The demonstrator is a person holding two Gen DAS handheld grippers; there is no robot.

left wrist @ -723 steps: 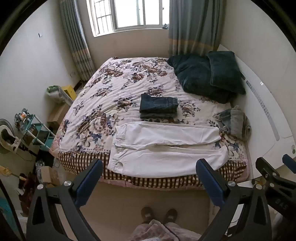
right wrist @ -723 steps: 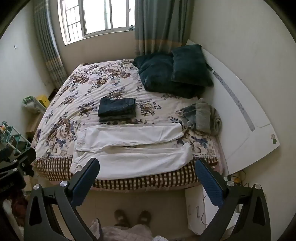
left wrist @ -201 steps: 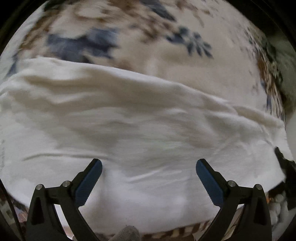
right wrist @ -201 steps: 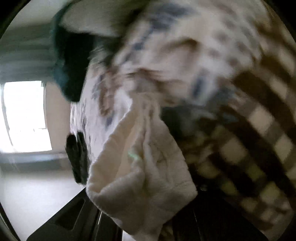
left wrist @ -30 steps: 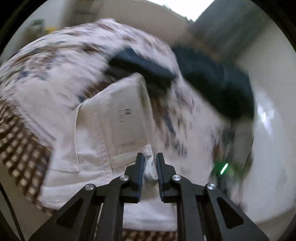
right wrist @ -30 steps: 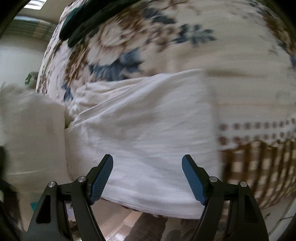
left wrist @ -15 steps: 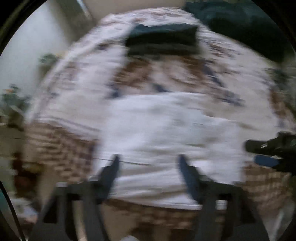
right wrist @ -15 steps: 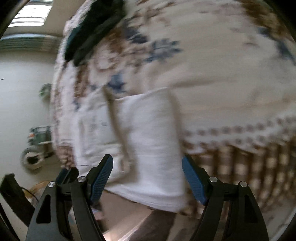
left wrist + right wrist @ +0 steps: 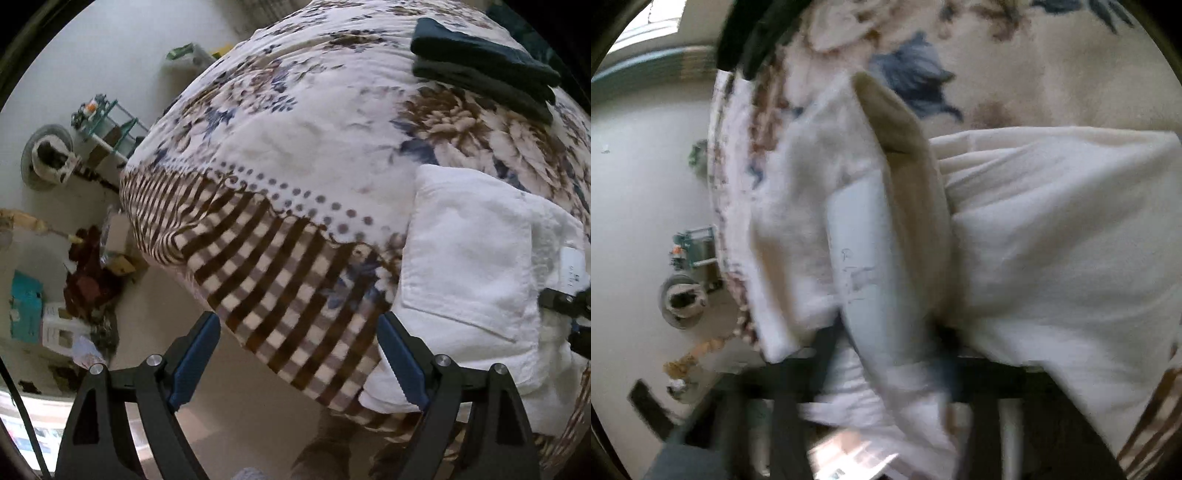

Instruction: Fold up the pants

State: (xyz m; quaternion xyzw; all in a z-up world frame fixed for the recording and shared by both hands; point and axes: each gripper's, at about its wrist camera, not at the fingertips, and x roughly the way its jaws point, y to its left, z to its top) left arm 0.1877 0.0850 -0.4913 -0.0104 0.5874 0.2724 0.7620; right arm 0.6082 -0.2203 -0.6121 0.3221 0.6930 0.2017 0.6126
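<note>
- Beyond the bed's left edge I saw the pale floor (image 9: pixel 229 402) crowded with clutter: a teal wire rack (image 9: pixel 107 122) by the wall, a round fan (image 9: pixel 46 157) beside it, a dark red heap (image 9: pixel 90 266) and some boxes nearer me.
- Floral bedspread (image 9: pixel 295 122) with its brown checked border covered the bed and filled the middle of the left wrist view.
- My left gripper (image 9: pixel 299 363) hung over that checked border at the bed's edge; its jaws had just been opening and stood wide apart, with nothing between them.
- Farther back on the bedspread lay a folded dark garment (image 9: pixel 480 62), well apart from the white pants (image 9: pixel 469 266).
- Those pants lay partly folded at the near right edge of the bed, a sewn label showing.
- My right gripper (image 9: pixel 886 373) had just been closing; in its blurred view white cloth bunched between the fingers, apparently pinched, though I could not see the pads clearly.
</note>
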